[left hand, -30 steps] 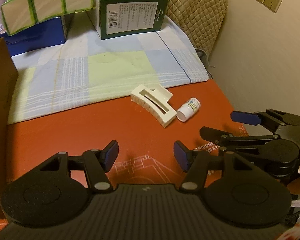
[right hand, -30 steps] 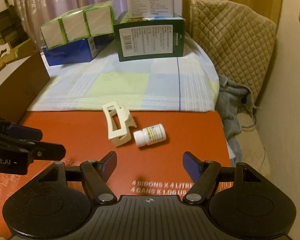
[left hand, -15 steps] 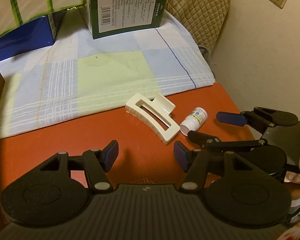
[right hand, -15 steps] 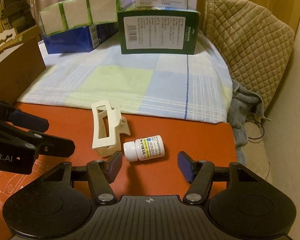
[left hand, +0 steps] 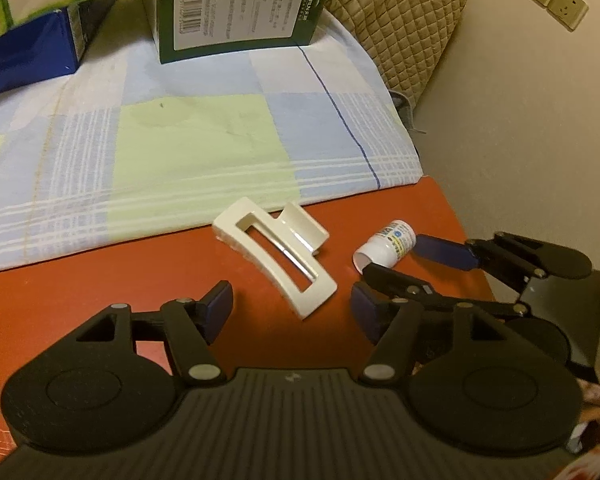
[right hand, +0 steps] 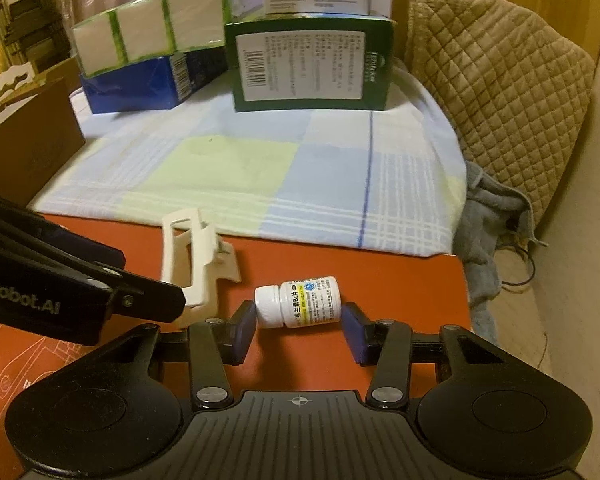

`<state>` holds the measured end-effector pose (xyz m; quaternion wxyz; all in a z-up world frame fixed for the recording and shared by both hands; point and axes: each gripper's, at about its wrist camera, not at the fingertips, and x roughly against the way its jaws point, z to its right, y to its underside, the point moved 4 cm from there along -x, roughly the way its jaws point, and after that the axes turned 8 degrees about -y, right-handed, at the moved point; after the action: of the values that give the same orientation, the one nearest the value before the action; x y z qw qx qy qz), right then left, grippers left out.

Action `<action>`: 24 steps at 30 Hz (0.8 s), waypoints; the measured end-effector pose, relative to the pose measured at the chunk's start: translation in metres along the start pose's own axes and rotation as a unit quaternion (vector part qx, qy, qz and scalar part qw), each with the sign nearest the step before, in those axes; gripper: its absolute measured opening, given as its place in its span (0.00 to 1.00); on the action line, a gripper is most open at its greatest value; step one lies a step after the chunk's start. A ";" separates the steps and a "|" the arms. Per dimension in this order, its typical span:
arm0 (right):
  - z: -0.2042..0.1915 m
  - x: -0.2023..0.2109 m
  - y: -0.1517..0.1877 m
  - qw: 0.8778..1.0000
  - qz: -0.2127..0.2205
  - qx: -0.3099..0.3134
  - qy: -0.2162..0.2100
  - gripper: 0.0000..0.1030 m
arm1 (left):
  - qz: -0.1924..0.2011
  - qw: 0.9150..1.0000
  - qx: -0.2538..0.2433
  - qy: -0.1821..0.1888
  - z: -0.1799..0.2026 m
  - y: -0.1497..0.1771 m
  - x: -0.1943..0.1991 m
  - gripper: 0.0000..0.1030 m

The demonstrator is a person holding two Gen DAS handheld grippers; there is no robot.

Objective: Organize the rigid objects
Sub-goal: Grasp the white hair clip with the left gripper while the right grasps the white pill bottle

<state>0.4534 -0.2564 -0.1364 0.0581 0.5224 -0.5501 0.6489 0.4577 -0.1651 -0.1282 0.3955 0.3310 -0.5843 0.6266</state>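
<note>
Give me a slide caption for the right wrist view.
Right gripper closing around a white pill bottle lying on the red surface.

Hair clip [left hand: 274, 254] glossy cream plastic; pill bottle [right hand: 300, 307] smooth white plastic, paper label; sheet [right hand: 260, 176] checked cloth, probably cotton.

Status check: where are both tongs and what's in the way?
Right tongs closing around pill bottle, pads not clearly pressing. Left tongs open, nearing hair claw. Nothing blocking.

Dim, warm yellowish indoor light over both views. Soft shadows under the hair clip [left hand: 276, 256] and pill bottle [right hand: 300, 307]. Slight glare on the clip's glossy edge. Strong fisheye bending and dark corners. Mild softness and grain throughout.
</note>
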 end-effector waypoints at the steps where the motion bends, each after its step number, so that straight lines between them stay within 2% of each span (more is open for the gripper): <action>1: 0.002 0.001 0.000 1.000 0.001 -0.002 0.001 0.43 | -0.002 1.000 0.002 0.001 0.001 -0.002 -0.003 0.60; 9: 0.007 0.003 0.000 1.000 0.005 -0.007 0.001 0.43 | -0.009 1.000 0.007 -0.024 0.002 -0.009 -0.023 0.58; 10: 0.007 0.003 0.000 1.000 0.005 -0.007 0.001 0.43 | -0.008 1.000 0.006 -0.026 0.001 -0.010 -0.024 0.54; 11: 0.007 0.003 0.000 1.000 0.005 -0.007 0.000 0.43 | -0.007 1.000 0.005 -0.026 0.001 -0.010 -0.025 0.46; 16: 0.001 0.001 0.000 1.000 0.004 -0.003 -0.006 0.43 | -0.003 0.999 -0.011 -0.034 -0.003 -0.004 -0.024 0.29; 24: -0.016 0.000 0.004 1.000 -0.002 0.011 -0.023 0.43 | 0.003 0.999 -0.008 -0.050 -0.027 0.017 -0.009 0.28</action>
<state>0.4408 -0.2453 -0.1365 0.0415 0.5388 -0.5429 0.6428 0.4482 -0.1393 -0.1462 0.3669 0.3571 -0.6092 0.6056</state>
